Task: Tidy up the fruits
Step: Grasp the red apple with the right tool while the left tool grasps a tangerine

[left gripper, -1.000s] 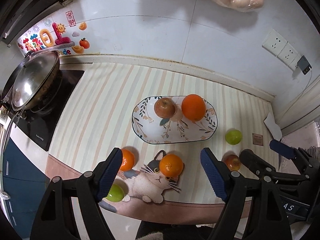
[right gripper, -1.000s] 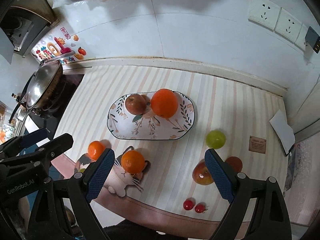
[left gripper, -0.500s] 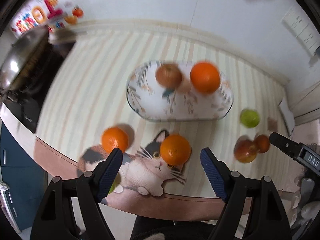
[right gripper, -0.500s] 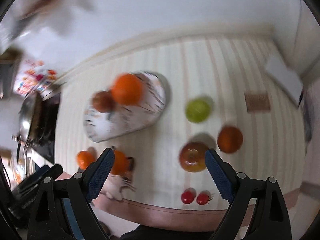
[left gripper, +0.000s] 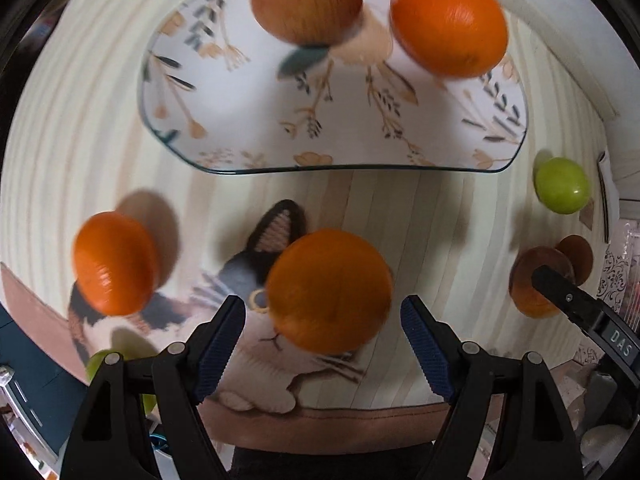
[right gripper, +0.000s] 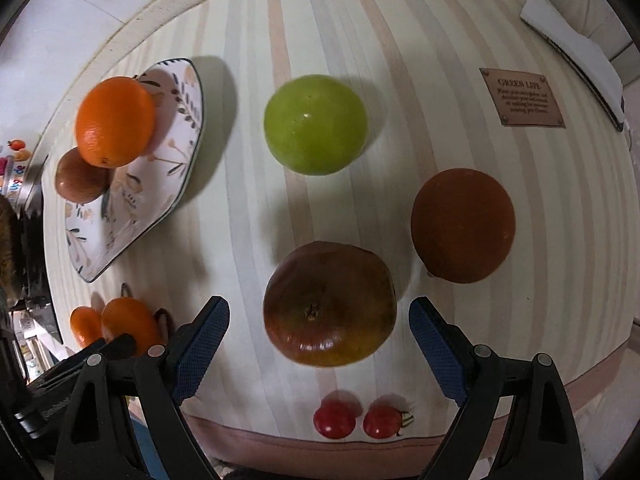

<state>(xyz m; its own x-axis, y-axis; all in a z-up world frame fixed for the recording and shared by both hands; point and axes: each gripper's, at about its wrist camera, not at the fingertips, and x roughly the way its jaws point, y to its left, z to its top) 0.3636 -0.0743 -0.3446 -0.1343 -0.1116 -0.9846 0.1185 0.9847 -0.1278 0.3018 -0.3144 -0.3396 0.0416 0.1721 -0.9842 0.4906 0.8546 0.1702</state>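
Note:
My left gripper (left gripper: 322,316) is open, its jaws on either side of an orange (left gripper: 329,290) that lies on the cat-print mat. A floral plate (left gripper: 256,128) beyond holds a red-brown apple (left gripper: 306,0) and a large orange (left gripper: 448,22). Another orange (left gripper: 114,262) lies at the left. My right gripper (right gripper: 319,316) is open, its jaws on either side of a dark red-green tomato (right gripper: 330,314). A green fruit (right gripper: 316,124) and a brown-orange fruit (right gripper: 463,224) lie beyond it. The plate (right gripper: 176,152) shows at the left.
Two cherry tomatoes (right gripper: 334,420) lie near the counter's front edge. A green fruit (left gripper: 562,185) sits right of the plate, another green fruit (left gripper: 98,362) behind my left finger. A brown label (right gripper: 522,98) and white paper (right gripper: 572,46) lie at the far right.
Both grippers have dropped close to the counter. The left has closed in on the orange on the mat, the right on the dark tomato. Both stay open.

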